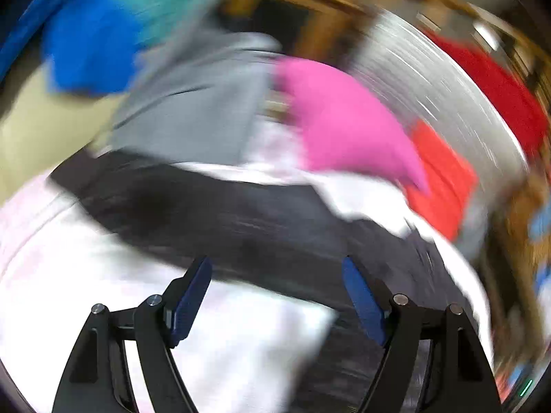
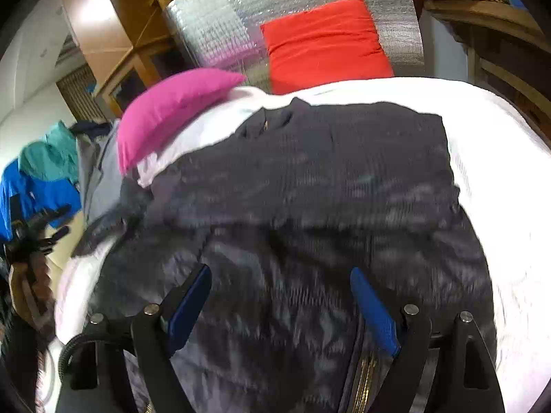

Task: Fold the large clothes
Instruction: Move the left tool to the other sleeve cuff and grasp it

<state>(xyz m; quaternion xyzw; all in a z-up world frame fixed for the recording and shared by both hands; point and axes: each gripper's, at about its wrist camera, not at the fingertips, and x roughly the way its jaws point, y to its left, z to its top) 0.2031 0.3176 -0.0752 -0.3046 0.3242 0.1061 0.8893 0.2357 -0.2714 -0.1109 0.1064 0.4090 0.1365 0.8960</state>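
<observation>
A dark quilted jacket [image 2: 310, 189] lies spread flat over a white sheet [image 2: 499, 158] on the bed, its gold zipper [image 2: 365, 378] showing at the near edge. The right gripper [image 2: 280, 275] hangs just above the jacket's near part, fingers [image 2: 373, 309] parted wide and holding nothing. The left gripper [image 1: 277, 265] is over the sheet beside the jacket [image 1: 224, 206], fingers [image 1: 191, 301] also spread apart and empty; that view is heavily blurred. Beyond the jacket's far edge a pink pillow [image 2: 165, 113] rests on the sheet, and a red pillow [image 2: 323, 41] leans against a silver quilted panel [image 2: 220, 27]. Off past the pink pillow lie grey [image 2: 100, 172], teal [image 2: 51, 155] and blue [image 2: 41, 192] garments.
</observation>
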